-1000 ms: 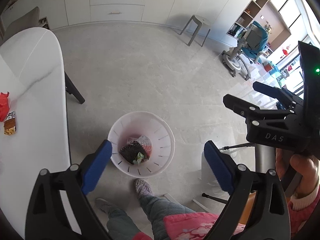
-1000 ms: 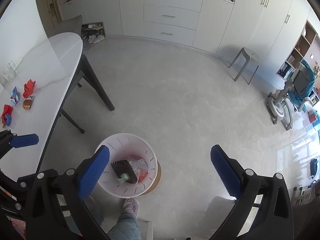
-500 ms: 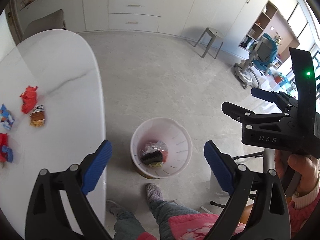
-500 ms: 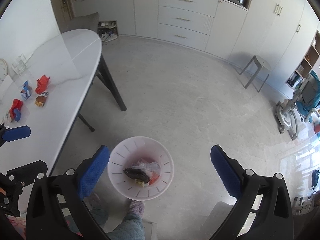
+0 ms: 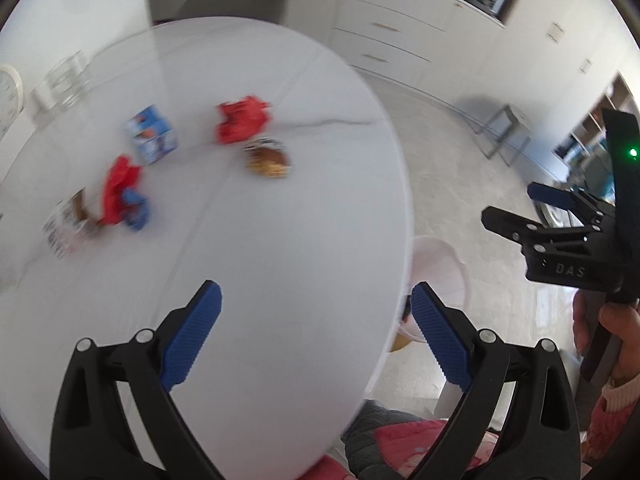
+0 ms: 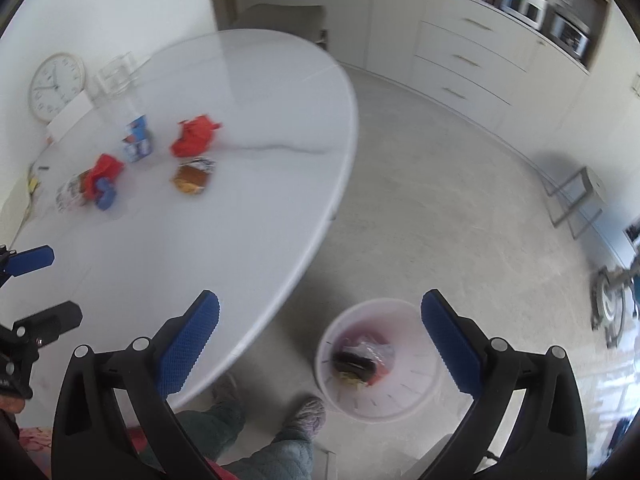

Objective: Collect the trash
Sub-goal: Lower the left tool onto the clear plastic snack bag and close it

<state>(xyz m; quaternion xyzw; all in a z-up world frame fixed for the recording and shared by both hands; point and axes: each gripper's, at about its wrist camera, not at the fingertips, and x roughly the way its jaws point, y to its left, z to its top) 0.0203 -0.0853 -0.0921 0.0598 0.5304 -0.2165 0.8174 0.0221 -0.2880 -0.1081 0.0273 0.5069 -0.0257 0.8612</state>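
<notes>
both claws gaped wide and empty: the left claw (image 5: 316, 322) over the desk's (image 5: 280, 240) near edge, the right claw (image 6: 320, 334) above the floor bin (image 6: 376, 400).

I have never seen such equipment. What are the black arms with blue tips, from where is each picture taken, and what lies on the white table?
No robot here: a person holds one hand-operated gripper in each hand. Each picture comes from a wide-angle camera on a gripper, looking along its two blue-padded fingers. The left gripper and right gripper are both open and hold nothing. On the white table lie crumpled wrappers: red wrapper, brown snack packet, blue-and-white carton, further blurred pieces. The white bin on the floor already contains trash.
</notes>
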